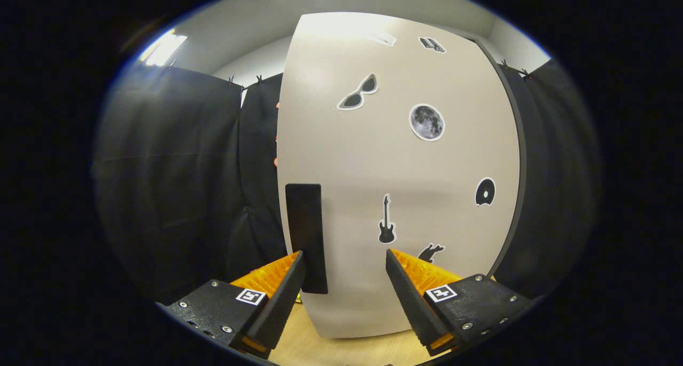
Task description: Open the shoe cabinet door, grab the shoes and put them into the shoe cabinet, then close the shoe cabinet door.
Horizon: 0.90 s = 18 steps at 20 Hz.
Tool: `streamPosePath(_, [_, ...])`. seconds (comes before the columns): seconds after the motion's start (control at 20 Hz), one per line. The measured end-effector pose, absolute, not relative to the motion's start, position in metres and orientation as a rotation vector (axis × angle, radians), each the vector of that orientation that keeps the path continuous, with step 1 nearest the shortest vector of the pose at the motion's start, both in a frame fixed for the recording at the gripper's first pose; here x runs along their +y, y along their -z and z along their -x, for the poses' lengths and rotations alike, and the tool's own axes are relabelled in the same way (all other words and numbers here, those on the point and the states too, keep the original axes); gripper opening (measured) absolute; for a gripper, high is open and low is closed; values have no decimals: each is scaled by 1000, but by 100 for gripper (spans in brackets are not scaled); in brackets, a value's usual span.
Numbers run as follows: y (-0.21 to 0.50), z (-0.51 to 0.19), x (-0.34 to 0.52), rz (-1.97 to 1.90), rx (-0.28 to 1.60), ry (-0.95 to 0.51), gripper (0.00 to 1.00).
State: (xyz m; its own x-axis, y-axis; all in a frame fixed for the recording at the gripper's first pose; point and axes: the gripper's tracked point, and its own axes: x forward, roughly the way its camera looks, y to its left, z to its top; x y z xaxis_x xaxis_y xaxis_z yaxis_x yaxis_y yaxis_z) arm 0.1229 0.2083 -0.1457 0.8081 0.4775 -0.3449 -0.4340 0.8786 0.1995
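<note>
- We see the hand-held gripper [346,264] with its two fingers spread apart, and nothing is pinched between them.
- Just ahead of the fingers stands the shoe cabinet door [405,163], a pale flat panel that looks shut or nearly shut; we cannot tell if a small gap is there.
- A dark upright handle [306,232] sits on the door near its left edge. The left finger [283,296] is just beside the lower part of this handle, and we cannot tell if it touches it. The right finger [408,296] is well apart from the handle.
- On the door there are several stickers: sunglasses [358,93], a moon [427,122], a guitar [386,220] and a round black disc [485,191].
- The guitar sticker lies between the two fingers, a little above their tips.
- Under the door we see a strip of light wooden floor [341,347].
- The black cloth wall [171,179] hangs on both sides of the cabinet.
</note>
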Motion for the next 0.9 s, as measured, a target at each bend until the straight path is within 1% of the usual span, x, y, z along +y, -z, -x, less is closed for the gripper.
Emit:
streamPosePath(0.4, [140,-133,215,-74,410,-435,94])
streamPosePath(0.6, [104,-140,213,-92,340,-428,94])
streamPosePath(0.9, [37,-113,164,-99,257,-362,94])
